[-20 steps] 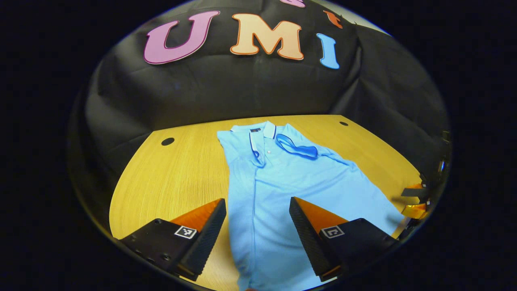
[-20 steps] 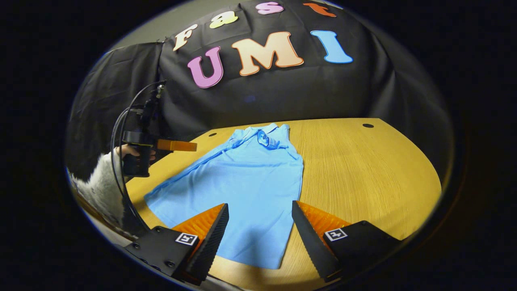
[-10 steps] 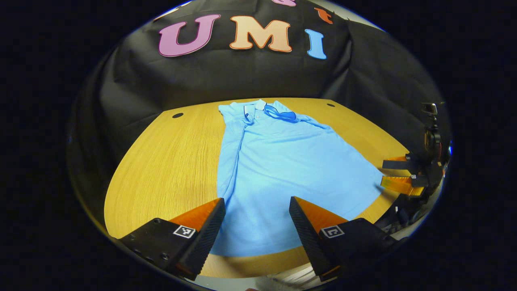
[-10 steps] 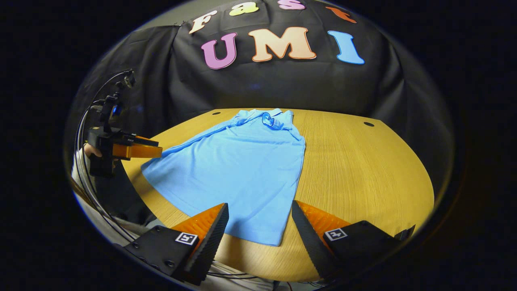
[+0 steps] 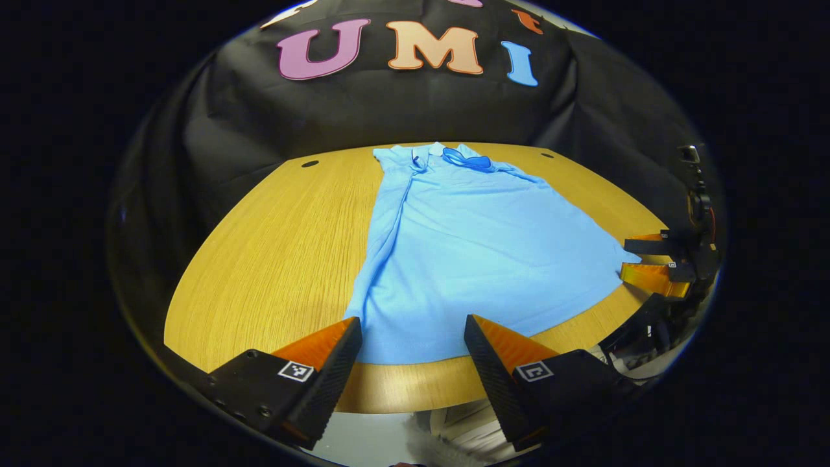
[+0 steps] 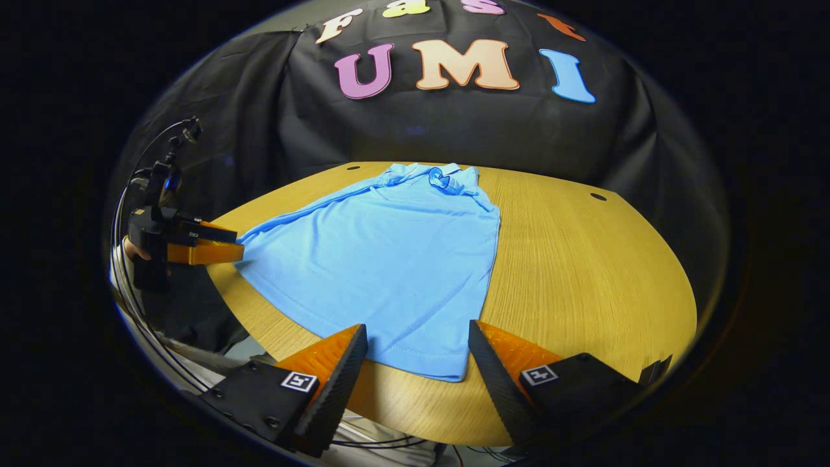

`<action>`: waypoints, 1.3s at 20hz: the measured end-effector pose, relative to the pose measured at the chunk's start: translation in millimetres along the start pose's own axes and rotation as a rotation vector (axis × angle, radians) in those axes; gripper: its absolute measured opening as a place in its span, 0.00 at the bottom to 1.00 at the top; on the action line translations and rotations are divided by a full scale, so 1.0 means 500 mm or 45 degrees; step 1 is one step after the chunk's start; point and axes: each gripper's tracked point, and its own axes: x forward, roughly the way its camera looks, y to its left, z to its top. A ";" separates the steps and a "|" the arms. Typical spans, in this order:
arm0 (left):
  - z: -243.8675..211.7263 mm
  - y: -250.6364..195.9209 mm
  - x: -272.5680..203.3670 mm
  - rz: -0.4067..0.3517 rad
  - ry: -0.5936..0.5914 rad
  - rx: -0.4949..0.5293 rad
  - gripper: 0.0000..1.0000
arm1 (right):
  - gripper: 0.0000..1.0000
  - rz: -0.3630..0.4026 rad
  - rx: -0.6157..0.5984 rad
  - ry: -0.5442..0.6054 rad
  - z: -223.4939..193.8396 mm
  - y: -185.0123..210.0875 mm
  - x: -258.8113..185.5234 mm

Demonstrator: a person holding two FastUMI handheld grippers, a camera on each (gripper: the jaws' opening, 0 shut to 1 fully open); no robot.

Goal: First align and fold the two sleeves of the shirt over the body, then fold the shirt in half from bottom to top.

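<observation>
A light blue polo shirt [image 5: 480, 253] lies flat on the wooden table [image 5: 279, 259], collar at the far end, both sleeves folded over the body, a darker blue cuff [image 5: 467, 159] near the collar. Its hem lies close to the table's near edge. My left gripper [image 5: 413, 331] is open just before the hem's left corner, holding nothing. My right gripper [image 6: 418, 337] is open over the hem's right corner of the shirt [image 6: 389, 259], also holding nothing. The right gripper [image 5: 652, 259] appears at the right of the left gripper view; the left gripper [image 6: 207, 243] appears at the left of the right gripper view.
The table [image 6: 583, 272] has small round holes [image 5: 310, 163] [image 6: 598, 196] near its far corners. Black cloth hangs close behind it. A hand and a pale sleeve [image 6: 120, 259] hold the left gripper, with cables looping off it. Bare wood lies to either side of the shirt.
Both grippers have drawn back toward the table's near edge, from over the shirt's body to its hem. Both stayed open. The shirt has not moved.
</observation>
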 end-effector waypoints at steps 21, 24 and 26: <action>0.018 -0.021 0.028 -0.053 -0.154 -0.221 0.01 | 0.10 0.127 -0.068 0.011 0.002 0.069 -0.007; 0.019 -0.021 0.030 -0.051 -0.168 -0.284 0.00 | 0.03 0.107 -0.033 0.012 0.002 0.066 -0.004; 0.021 -0.020 0.029 -0.046 -0.165 -0.284 0.00 | 0.03 0.089 -0.026 -0.005 0.013 0.060 -0.006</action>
